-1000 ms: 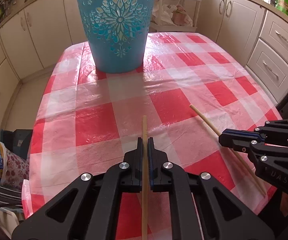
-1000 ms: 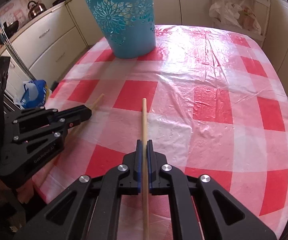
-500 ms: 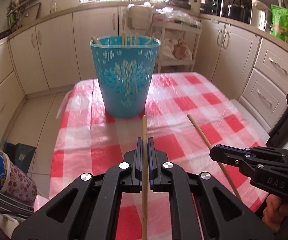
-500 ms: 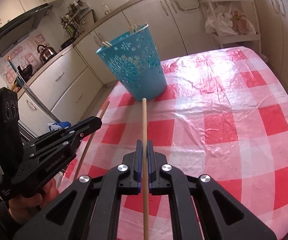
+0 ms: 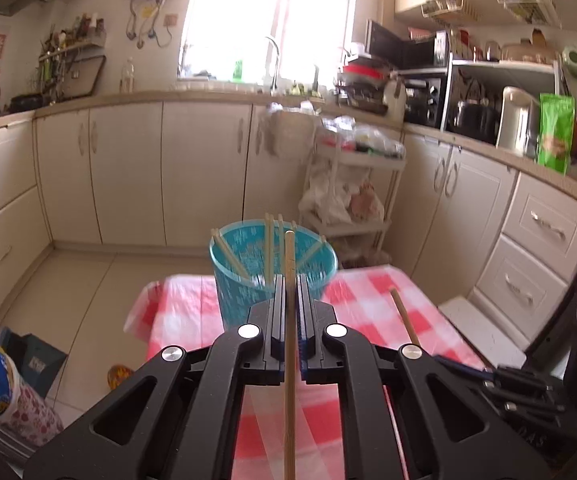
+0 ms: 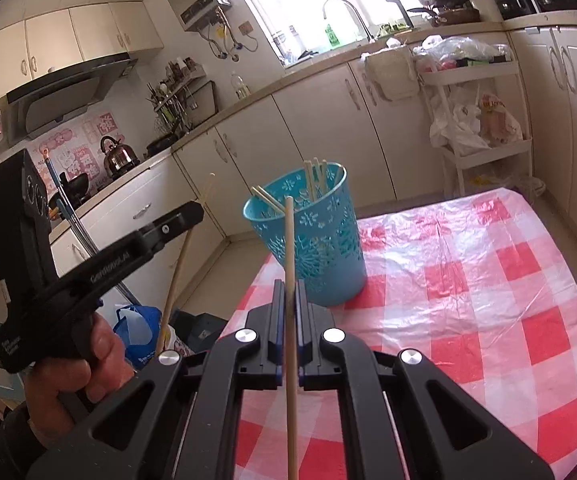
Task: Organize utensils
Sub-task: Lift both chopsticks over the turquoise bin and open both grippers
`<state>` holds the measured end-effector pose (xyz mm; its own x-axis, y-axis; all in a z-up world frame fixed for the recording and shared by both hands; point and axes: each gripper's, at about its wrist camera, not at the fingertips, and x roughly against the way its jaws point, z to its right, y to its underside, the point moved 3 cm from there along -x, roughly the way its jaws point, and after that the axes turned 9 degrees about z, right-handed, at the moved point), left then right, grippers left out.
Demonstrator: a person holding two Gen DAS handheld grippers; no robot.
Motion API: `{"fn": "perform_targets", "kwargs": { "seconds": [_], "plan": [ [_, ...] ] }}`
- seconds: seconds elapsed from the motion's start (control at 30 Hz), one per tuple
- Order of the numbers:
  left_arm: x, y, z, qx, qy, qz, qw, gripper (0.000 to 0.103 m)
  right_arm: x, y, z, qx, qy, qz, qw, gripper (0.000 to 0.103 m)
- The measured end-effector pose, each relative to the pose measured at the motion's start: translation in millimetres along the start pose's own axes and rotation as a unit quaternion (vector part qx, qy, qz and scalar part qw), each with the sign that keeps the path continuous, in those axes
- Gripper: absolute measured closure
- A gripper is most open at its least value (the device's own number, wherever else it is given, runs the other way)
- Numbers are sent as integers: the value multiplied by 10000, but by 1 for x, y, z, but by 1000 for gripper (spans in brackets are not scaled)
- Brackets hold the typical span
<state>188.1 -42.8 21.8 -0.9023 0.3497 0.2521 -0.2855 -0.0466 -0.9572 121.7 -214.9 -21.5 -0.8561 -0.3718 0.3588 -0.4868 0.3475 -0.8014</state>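
My left tongs (image 5: 288, 300) and right tongs (image 6: 287, 304) each pinch one chopstick (image 5: 289, 344). The blue basket (image 6: 316, 248) sits at 12 o'clock on the surface (image 6: 488, 300). Next, I tip both sticks in.

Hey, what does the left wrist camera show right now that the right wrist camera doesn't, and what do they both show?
Only the left wrist view: the green snack bag on the counter, the white drawer cabinet, and the left tongs from behind, shut on a wooden chopstick.

Only the right wrist view: the steel kettle, the black range hood, the person's left hand, and the right tongs shut on a second wooden chopstick.

Both: the turquoise plastic basket holding chopsticks, the red-and-white checked tablecloth, and the white trolley.
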Motion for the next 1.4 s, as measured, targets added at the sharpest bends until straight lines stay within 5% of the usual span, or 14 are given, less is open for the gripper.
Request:
{"fn": "perform_targets", "kwargs": {
  "seconds": [0.6,1.4],
  "plan": [
    [-51,-106,-15,376,80,1179,9923,98,-10,-22,6,-114,-45,332,9994,97],
    [-131,-76,-30,722,-194,1168,9903,98,-36,-6,35,-344,96,85,9993,97]
  ]
}}
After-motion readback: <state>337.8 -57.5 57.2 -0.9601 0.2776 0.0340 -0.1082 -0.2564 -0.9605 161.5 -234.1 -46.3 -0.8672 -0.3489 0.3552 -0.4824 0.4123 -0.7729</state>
